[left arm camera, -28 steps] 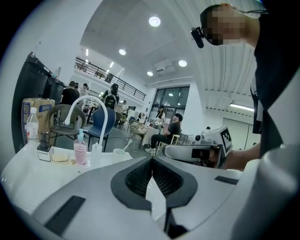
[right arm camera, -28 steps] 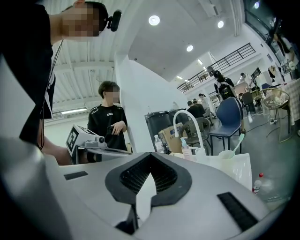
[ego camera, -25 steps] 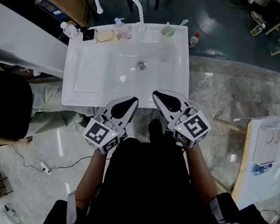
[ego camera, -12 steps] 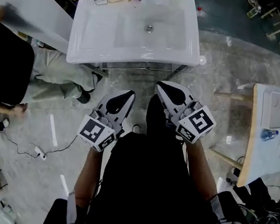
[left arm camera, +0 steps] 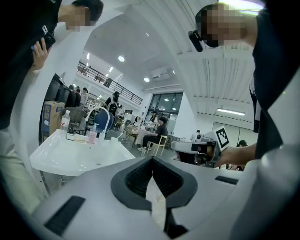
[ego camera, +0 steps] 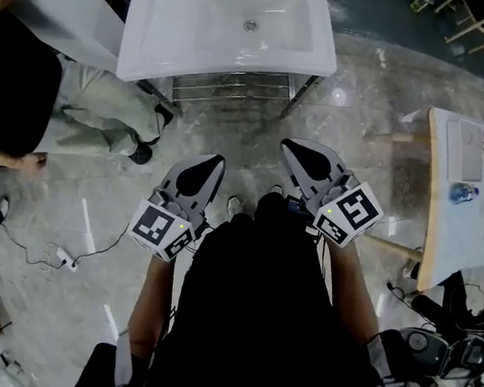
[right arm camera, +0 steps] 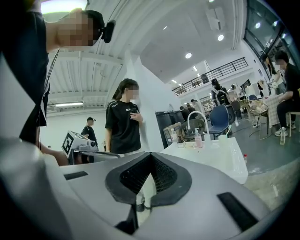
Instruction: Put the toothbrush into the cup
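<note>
At twelve o'clock, a white sink (ego camera: 222, 30) on glossy grey floor (ego camera: 261, 132); my left claw (ego camera: 211, 167) and right claw (ego camera: 295, 150) sit closed, empty.

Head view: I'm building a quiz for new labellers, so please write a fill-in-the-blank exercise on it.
The white rectangular sink sits at the view's ___ edge.
The left gripper and right gripper are both ___, with nothing between their jaws.
Both grippers hang over the grey marbled ___, not the sink.
Missing words: top; shut; floor.
</note>
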Demonstrator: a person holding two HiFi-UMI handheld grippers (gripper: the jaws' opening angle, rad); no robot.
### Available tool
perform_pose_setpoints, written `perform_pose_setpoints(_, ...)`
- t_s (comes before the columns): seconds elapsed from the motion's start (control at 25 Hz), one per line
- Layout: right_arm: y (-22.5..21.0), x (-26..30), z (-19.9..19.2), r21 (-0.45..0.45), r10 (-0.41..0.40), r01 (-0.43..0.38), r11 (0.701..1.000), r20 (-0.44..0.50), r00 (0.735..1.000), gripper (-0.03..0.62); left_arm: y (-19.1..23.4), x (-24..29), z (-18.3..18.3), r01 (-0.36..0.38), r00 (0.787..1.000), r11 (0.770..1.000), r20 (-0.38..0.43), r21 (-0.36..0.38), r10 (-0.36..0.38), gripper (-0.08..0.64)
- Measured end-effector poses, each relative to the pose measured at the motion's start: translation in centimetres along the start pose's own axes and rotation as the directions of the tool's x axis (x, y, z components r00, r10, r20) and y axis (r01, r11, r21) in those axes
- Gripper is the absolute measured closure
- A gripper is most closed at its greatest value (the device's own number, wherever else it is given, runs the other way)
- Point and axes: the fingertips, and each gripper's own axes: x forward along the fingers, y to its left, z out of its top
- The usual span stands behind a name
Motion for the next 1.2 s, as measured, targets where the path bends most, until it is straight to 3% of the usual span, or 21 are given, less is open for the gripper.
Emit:
perform_pose_setpoints(0.4,1.3,-5.3,0.6,0.012,0.024,-0.024,1.0,0.034,0.999,0.577,-5.8,1.2,-0.2,0.041,0.999,0.999,-0.013,0.026,-0.04,0.549)
perform_pose_setpoints(0.72,1.5,-8.4,0.2,-0.044,0.035,-0.034,0.998,0.009,0.999,0.577,-9.4,2.4,-0.5,0.043,0.999,0.998,-0.008,0.034,-0.043,0.549)
perform_pose_setpoints(1.2,2.4,-10.0,-0.5,-0.038,0.058,-0.057,0.998,0.008,0.998,0.577,-11.3,2.4,-1.4,0.041,0.999,0.999,-0.028,0.035,-0.04,0.549)
